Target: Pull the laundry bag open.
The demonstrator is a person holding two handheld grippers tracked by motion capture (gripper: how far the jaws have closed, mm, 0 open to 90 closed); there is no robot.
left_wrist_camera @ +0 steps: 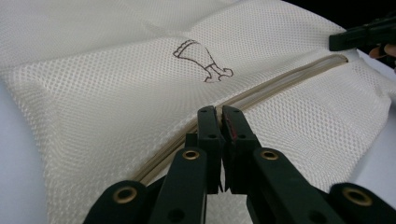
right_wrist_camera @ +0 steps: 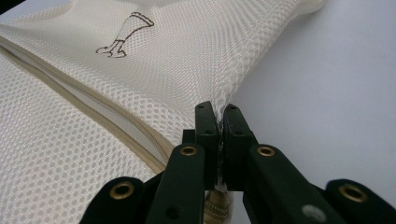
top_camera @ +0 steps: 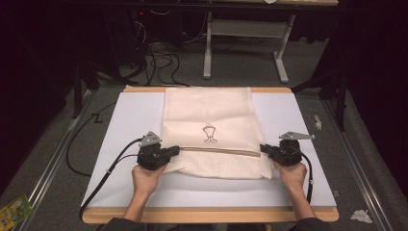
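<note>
White board (top_camera: 130, 115) covers most of my table (top_camera: 207, 214), wood edge showing front and back. Grey carpet floor around it. Cable tangle (top_camera: 161, 62) on the floor beyond the far edge, next to a grey desk frame (top_camera: 245, 29). Crumpled white scrap (top_camera: 361, 216) off my front-right corner, another scrap (top_camera: 317, 121) further up right. Green-yellow packet (top_camera: 14, 211) bottom left.

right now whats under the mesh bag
The mesh bag lies flat on the white board. The board under it is covered, and the bag's inside is hidden by the fabric.
</note>
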